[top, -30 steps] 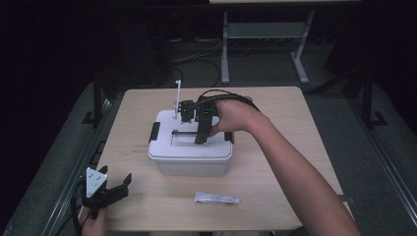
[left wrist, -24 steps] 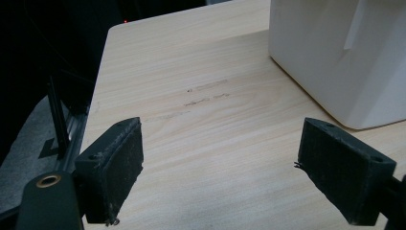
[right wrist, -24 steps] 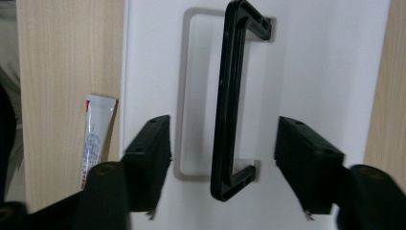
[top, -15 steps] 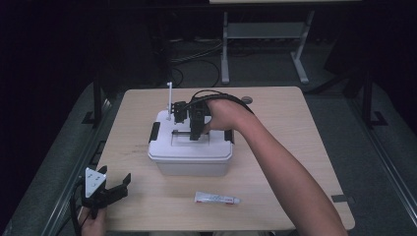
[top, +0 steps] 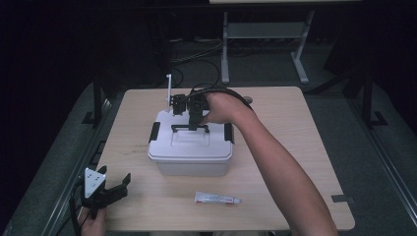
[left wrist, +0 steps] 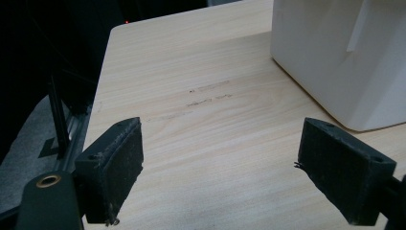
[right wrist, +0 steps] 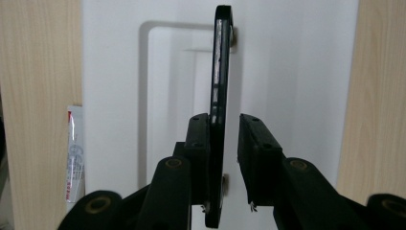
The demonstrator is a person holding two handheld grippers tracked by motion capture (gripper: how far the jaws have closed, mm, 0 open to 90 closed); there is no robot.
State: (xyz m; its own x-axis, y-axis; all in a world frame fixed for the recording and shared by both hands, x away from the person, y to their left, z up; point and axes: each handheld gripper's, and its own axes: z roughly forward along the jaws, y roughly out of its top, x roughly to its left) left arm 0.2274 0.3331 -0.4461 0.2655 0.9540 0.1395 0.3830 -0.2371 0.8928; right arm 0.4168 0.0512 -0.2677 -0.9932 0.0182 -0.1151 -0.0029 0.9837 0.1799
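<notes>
The right gripper (right wrist: 225,139), jaws just closing, straddles the white plastic box's (top: 192,147) raised black handle (right wrist: 219,96); one pad touches it while the left gripper (left wrist: 230,167) gapes wide

One white lidded box (top: 191,150), one tube (top: 217,198), two hand-held grippers.

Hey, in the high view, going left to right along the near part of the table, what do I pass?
Left tool → white box → white tube → the person's right forearm.
</notes>
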